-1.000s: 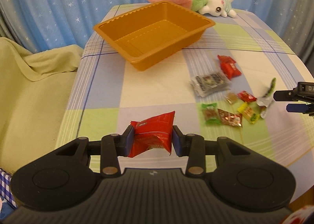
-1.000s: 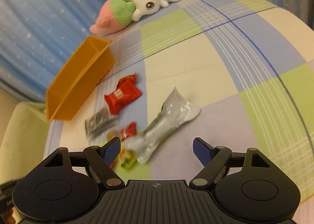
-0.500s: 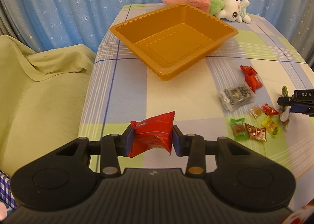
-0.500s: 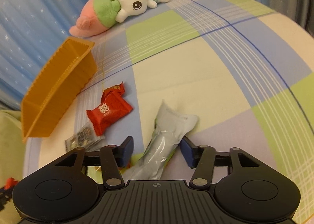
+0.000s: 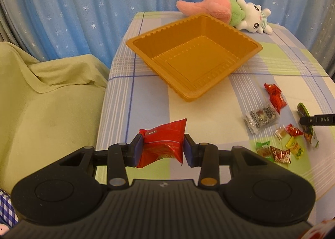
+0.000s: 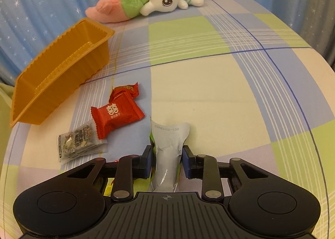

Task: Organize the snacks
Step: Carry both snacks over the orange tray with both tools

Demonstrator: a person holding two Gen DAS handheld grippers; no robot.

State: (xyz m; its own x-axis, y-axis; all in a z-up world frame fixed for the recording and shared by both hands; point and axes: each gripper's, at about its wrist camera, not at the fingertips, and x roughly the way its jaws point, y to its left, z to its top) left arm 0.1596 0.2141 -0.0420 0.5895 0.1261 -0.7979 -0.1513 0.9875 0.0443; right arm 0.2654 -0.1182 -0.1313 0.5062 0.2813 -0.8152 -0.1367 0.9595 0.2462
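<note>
My left gripper (image 5: 163,151) pinches a red snack packet (image 5: 162,146) by its sides, lifted above the near table edge; the empty orange tray (image 5: 194,58) lies straight ahead and a little right, so this hand is the nearer one to drop in. My right gripper (image 6: 166,162) is closing on the silver pouch (image 6: 167,153), whose long axis runs along my fingers; the tray sits far left.

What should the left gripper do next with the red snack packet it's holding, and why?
Probably carry it forward and over the orange tray. The left gripper is clamped on the red snack packet above the tablecloth, short of the tray, which looks empty. The right gripper is closing on a silver pouch, so it isn't free yet.
</note>
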